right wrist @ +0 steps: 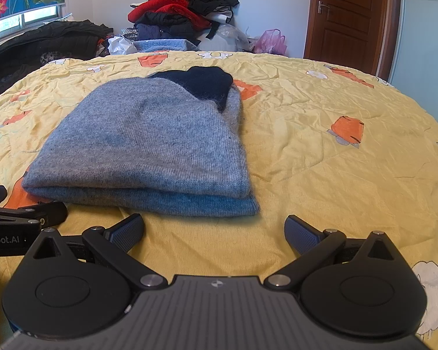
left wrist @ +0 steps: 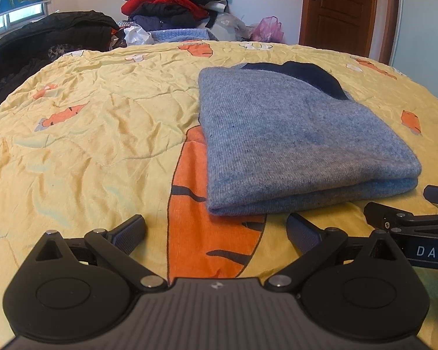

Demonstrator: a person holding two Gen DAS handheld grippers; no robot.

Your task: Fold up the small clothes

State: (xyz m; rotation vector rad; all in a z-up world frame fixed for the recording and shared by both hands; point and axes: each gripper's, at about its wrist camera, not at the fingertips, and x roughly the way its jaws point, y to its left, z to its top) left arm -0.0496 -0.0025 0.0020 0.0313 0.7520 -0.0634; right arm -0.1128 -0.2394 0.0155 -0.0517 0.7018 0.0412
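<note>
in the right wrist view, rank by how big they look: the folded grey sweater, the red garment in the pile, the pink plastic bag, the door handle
1. folded grey sweater, though it lies nearest the camera
2. red garment
3. pink plastic bag
4. door handle

The bed is spread with a crumpled yellow quilt printed with orange carrots and small white sheep. On it, toward the near edge, lies a folded grey-blue sweater — doubled over, its dark navy collar turned to the far edge. Along the far edge are heaped clothes — red and black ones — and dark garments crowd the far left corner.
</note>
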